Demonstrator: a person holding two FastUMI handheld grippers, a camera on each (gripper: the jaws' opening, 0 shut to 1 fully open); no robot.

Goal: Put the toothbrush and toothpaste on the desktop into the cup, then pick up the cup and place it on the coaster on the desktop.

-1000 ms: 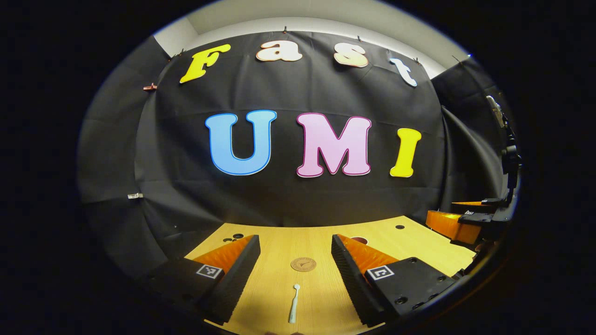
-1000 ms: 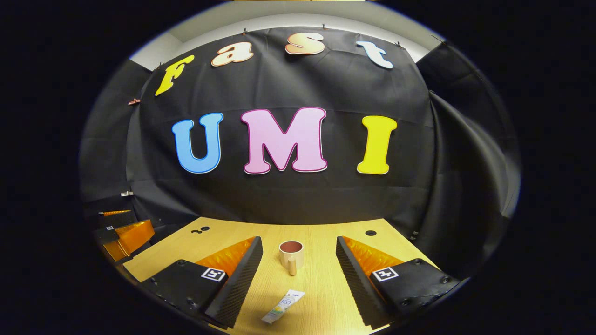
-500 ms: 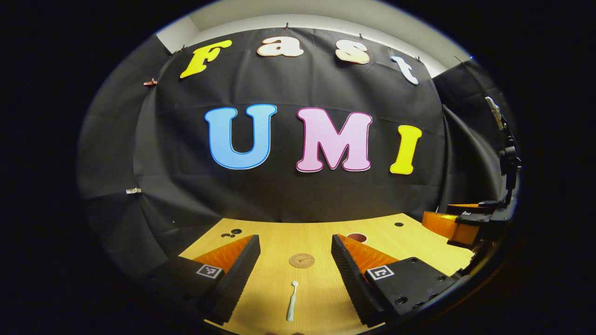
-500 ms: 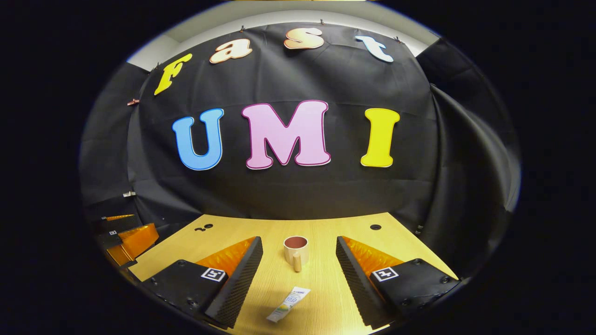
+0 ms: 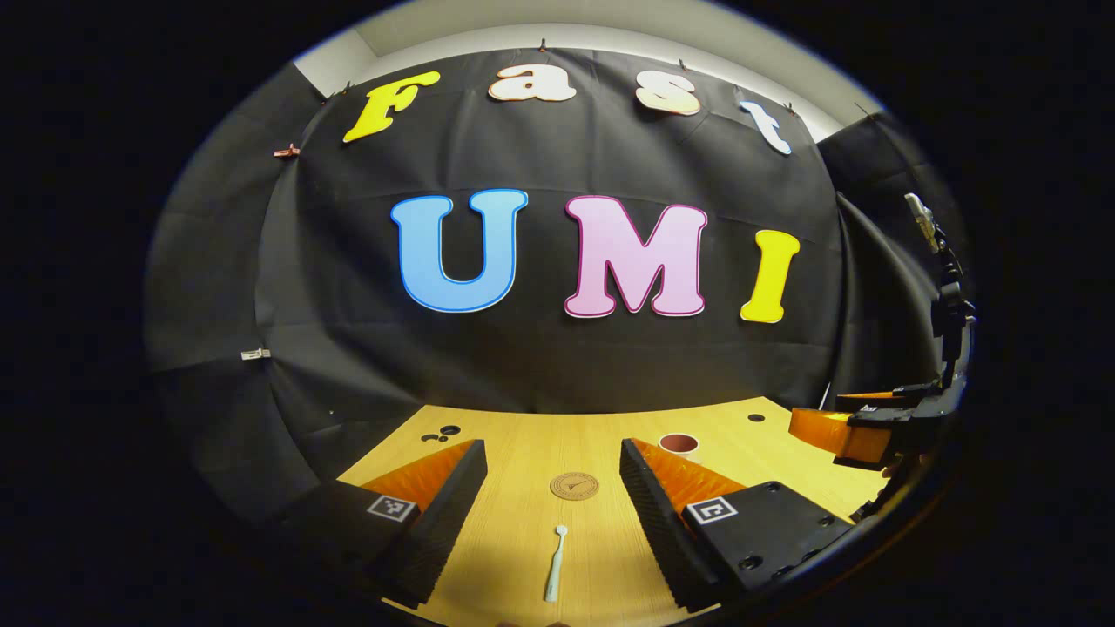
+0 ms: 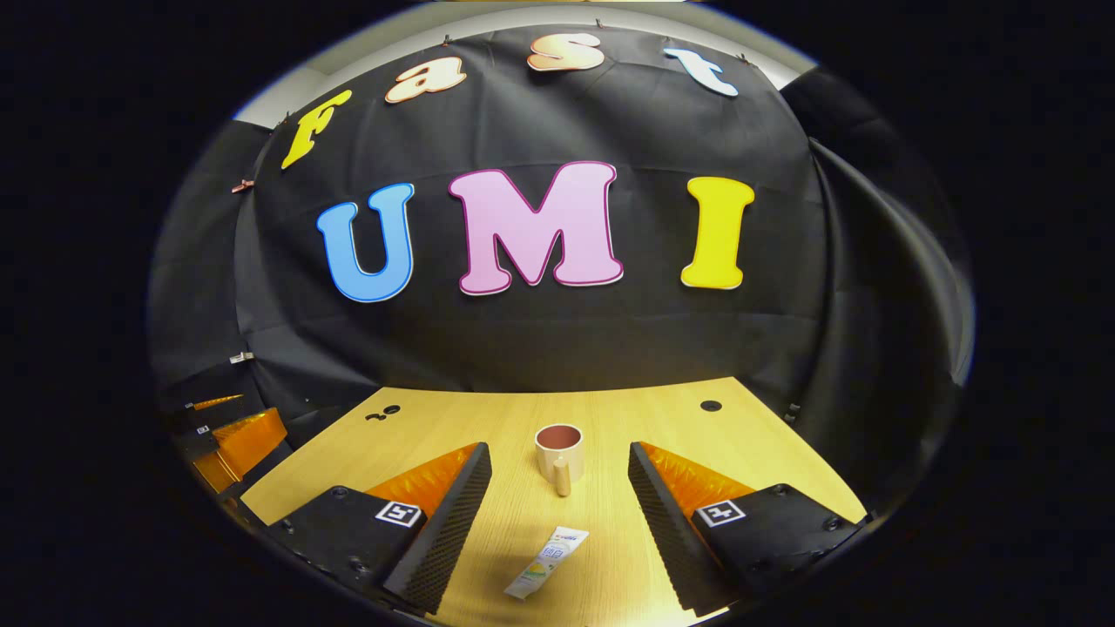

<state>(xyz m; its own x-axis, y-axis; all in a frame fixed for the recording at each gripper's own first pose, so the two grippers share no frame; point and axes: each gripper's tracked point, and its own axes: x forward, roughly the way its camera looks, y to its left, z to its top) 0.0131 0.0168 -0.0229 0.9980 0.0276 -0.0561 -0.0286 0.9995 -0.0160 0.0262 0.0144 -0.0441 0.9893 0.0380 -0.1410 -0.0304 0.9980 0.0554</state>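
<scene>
1. My left gripper [image 5: 552,488] hangs wide apart over the pale wood-grain desktop [image 5: 523,531], ribbed black pads on orange wedges, gripping nothing.
2. Between its fingers lies the slim white toothbrush [image 5: 554,562], round head pointing away; beyond it sits the flat round cork-brown coaster [image 5: 574,485].
3. My right gripper [image 6: 559,492] is likewise spread and empty.
4. Ahead of it stands the cream cup [image 6: 558,448], dark red inside, handle facing me; the flattened white toothpaste [image 6: 546,562] tube lies nearer, angled.

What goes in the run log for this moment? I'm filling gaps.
left gripper open over toothbrush | right gripper open over toothpaste | cup empty | coaster bare
</scene>
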